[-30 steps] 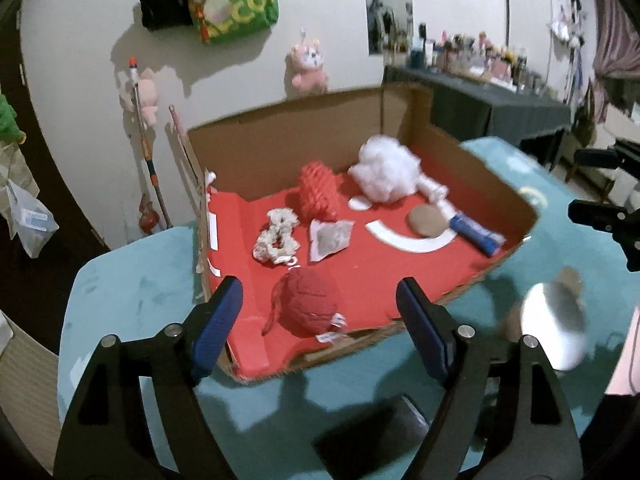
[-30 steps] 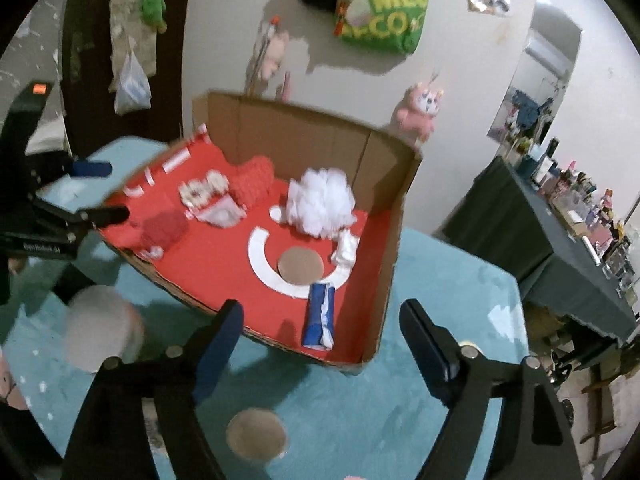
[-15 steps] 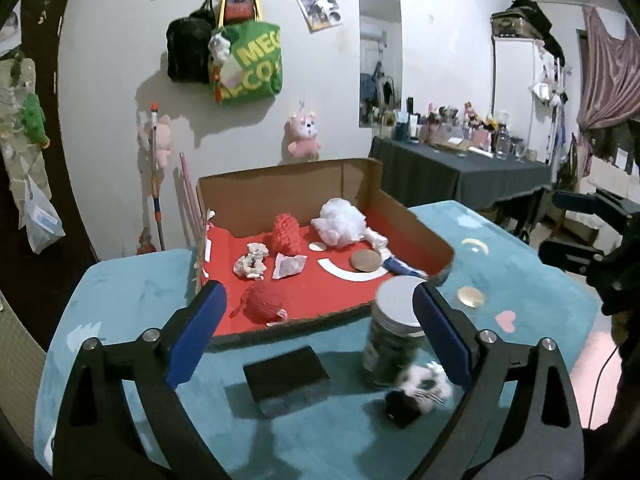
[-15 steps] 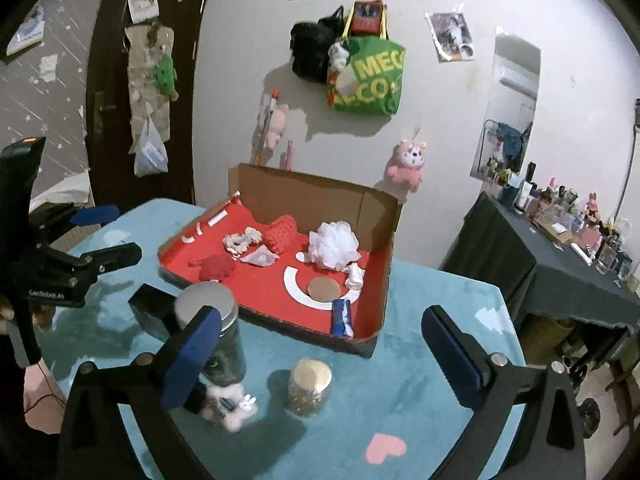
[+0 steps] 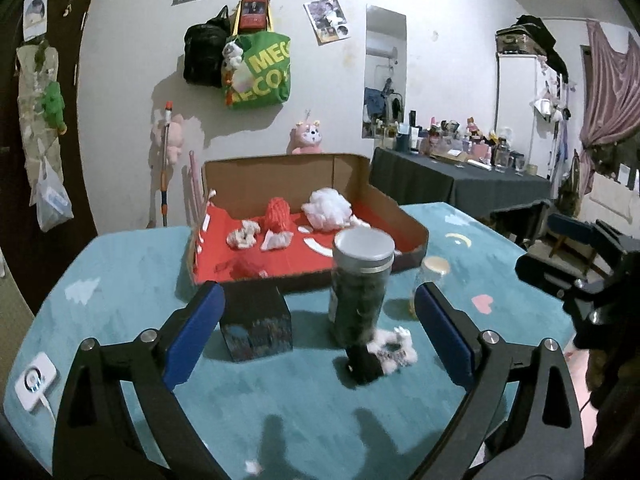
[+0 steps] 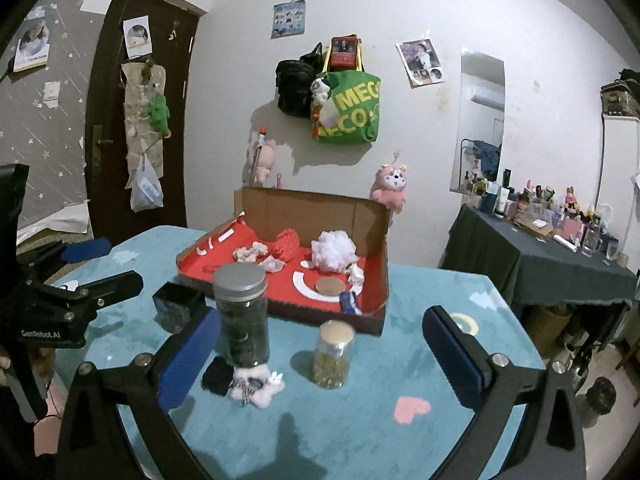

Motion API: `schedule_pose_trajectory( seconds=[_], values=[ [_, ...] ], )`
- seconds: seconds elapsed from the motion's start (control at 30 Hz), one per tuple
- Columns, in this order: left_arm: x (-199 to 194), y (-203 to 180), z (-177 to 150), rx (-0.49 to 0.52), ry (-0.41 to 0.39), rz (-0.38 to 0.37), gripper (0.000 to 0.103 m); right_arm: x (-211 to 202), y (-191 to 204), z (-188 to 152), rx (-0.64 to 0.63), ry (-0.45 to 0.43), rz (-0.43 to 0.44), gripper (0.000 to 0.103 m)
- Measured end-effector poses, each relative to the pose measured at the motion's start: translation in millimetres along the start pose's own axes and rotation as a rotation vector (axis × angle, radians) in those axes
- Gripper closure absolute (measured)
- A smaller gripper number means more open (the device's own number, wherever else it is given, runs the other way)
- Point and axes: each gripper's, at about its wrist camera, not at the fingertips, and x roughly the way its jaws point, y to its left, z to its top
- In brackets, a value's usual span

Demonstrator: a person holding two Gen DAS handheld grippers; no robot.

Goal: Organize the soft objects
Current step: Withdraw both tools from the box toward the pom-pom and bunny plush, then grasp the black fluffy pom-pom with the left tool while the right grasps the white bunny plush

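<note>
Here the left claw (image 5: 316, 328) hangs over the table (image 5: 120, 280) with its two blue fingers wide apart and nothing between them; the right claw (image 6: 316, 348) is wide apart and empty too; just past them lies a small fluffy white toy (image 6: 260, 386) with a black soft lump (image 6: 218, 376) touching it; a tall dark jar (image 6: 242, 312) with a grey lid stands right behind these, and a small jar (image 6: 333, 354) with a gold lid stands near it; a black box (image 5: 256, 326) sits to the left; farther back is a cardboard box (image 6: 320, 216) with a red floor, holding a white puff (image 6: 334, 250), a red knitted thing (image 6: 288, 243) and other small soft bits.
</note>
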Motion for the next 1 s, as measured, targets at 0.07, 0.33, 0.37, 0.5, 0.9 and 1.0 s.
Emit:
schedule_pose_trajectory(
  seconds=[0.07, 0.33, 0.37, 0.5, 0.9, 1.0],
  values=[
    [0.6, -2.4, -8.4, -0.001, 0.002, 0.011, 0.006, 0.1, 4.3, -10.0, 0.003, 0.000, -0.008, 0.000],
    [8.1, -9.2, -39.6, -0.019, 0.041, 0.024, 0.006, 9.8, 8.2, -43.2, 0.052, 0.042, -0.031, 0.000],
    [10.0, -9.4, -42.9, -0.019, 0.048, 0.025, 0.006, 12.9, 7.2, -46.8, 0.064, 0.057, -0.025, 0.000],
    [18.8, -9.5, -56.0, -0.027, 0.083, 0.022, 0.006, 23.4, 5.1, -61.1, 0.093, 0.097, -0.020, 0.000],
    [41.1, -10.6, -75.2, -0.032, 0.168, 0.010, 0.006, 49.4, 1.8, -91.2, 0.118, 0.196, -0.007, 0.000],
    [46.5, -11.0, -75.7, -0.030, 0.183, 0.008, 0.006, 53.2, -1.0, -93.3, 0.127, 0.208, 0.000, 0.000]
  ],
)
